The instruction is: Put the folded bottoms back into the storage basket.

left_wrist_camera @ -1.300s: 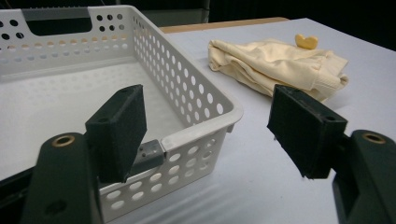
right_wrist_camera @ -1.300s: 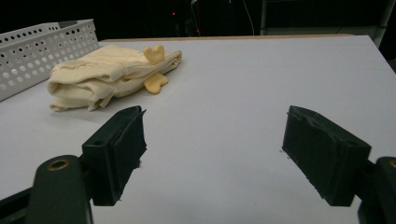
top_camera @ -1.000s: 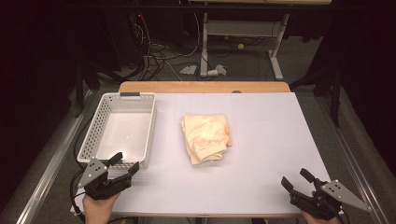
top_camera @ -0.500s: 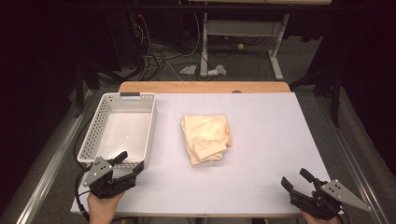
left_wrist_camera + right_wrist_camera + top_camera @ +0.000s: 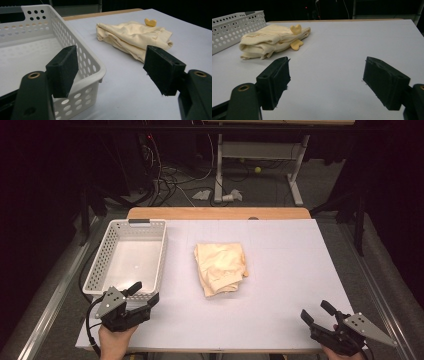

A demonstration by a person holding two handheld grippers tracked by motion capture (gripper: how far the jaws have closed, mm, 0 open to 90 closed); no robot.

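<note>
A folded pale-yellow garment (image 5: 221, 268) is lying in the middle of the white desk (image 5: 290, 270), just beside the white perforated basket (image 5: 102, 265). The left tool (image 5: 142, 295) is hovering released at the basket's near corner, grasping nothing. The right tool (image 5: 315, 312) is gaping wide over the desk's near right edge, well apart from the garment.

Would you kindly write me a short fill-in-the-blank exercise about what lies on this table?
1. The folded garment is pale ____ in colour.
2. The white perforated basket holds ____.
3. The jaws of the left claw and the right claw both stand ____.
4. From the high view, the basket sits to the ____ of the garment.

Missing words: yellow; nothing; open; left
</note>
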